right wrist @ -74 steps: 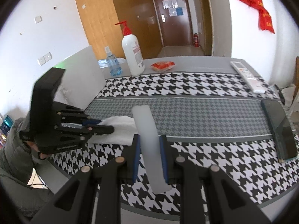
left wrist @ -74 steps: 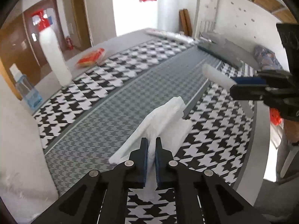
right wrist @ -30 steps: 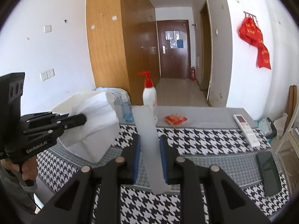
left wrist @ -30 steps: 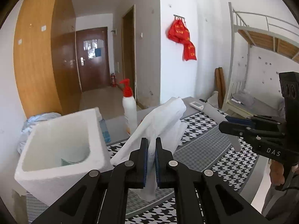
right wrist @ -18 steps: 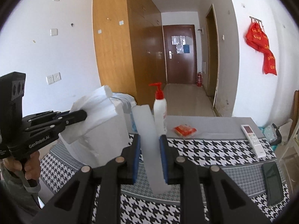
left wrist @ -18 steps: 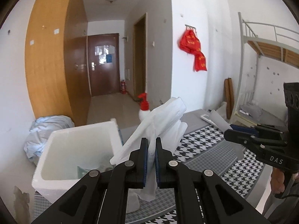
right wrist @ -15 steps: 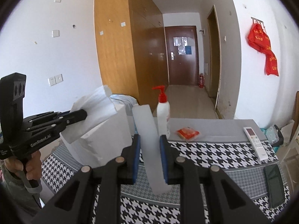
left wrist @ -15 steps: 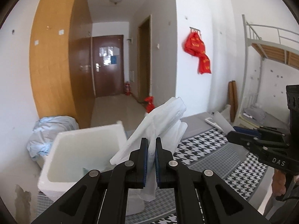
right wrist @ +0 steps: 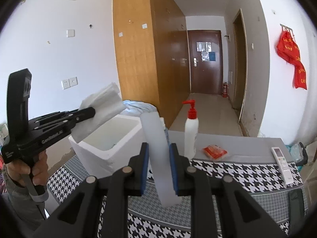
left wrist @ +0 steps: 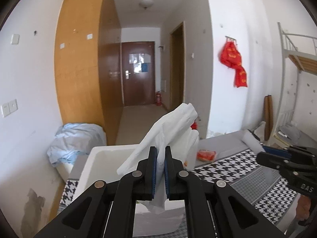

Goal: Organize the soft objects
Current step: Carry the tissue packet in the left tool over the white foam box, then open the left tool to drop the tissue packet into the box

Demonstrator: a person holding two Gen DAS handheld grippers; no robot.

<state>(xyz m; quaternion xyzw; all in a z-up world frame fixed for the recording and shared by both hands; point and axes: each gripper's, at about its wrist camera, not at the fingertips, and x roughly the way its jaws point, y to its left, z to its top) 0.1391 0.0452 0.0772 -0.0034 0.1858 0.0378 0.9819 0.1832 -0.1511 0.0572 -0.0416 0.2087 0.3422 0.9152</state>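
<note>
My left gripper [left wrist: 160,154] is shut on a folded white cloth [left wrist: 174,127], held in the air just above the near rim of a white foam box [left wrist: 93,164]. In the right wrist view that cloth [right wrist: 103,103] hangs at the left gripper [right wrist: 93,112] over the box's [right wrist: 95,150] left edge. My right gripper [right wrist: 159,158] is shut on a pale translucent foam strip [right wrist: 156,138], upright between its pads, to the right of the box. The same strip [left wrist: 251,138] sticks out of the right gripper [left wrist: 261,150] at the right of the left wrist view.
A houndstooth cloth covers the table [right wrist: 247,176]. On it stand a white pump bottle with a red top [right wrist: 191,132], an orange packet [right wrist: 215,151], a white remote [right wrist: 282,164] and a dark phone [right wrist: 296,202]. A bundle of blue fabric [left wrist: 77,136] lies behind the box.
Both grippers have lifted off the table and swung left toward the foam box, each keeping its hold. The box now lies right under the cloth.
</note>
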